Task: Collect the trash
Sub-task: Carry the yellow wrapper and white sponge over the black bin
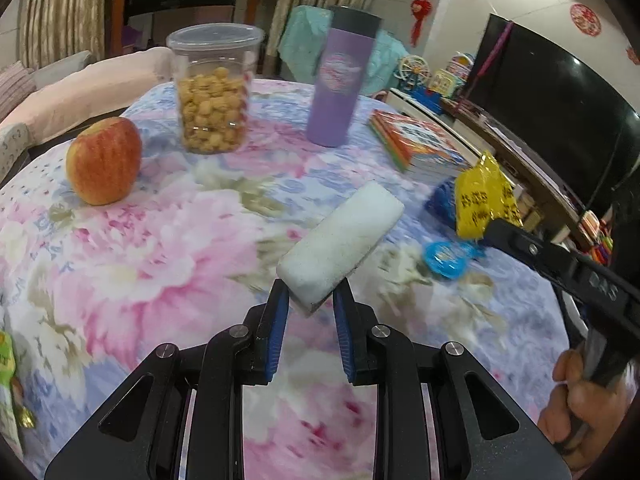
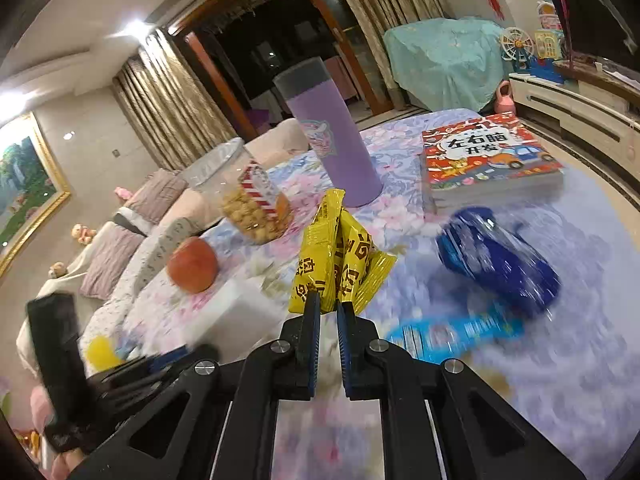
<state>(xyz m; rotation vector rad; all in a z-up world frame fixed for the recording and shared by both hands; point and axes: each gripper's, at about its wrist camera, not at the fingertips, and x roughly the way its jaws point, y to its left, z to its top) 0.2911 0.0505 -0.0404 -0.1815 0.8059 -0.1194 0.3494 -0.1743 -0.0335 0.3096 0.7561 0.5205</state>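
My left gripper [image 1: 311, 295] is shut on a white foam block [image 1: 342, 240] and holds it above the floral tablecloth [image 1: 140, 260]. The block also shows in the right wrist view [image 2: 236, 312]. My right gripper [image 2: 329, 299] is shut on a crumpled yellow wrapper [image 2: 338, 256] held above the table; the wrapper also shows in the left wrist view [image 1: 482, 196], at the right. A light blue wrapper [image 2: 460, 330] lies on the cloth to the right of my right gripper, and also shows in the left wrist view [image 1: 446, 258].
On the table stand an apple [image 1: 104, 160], a clear snack jar [image 1: 214, 92], a purple bottle [image 1: 340, 80], a children's book [image 2: 486, 156] and a blue toy car [image 2: 496, 258]. A green packet [image 1: 10, 392] lies at the left edge. A sofa is behind.
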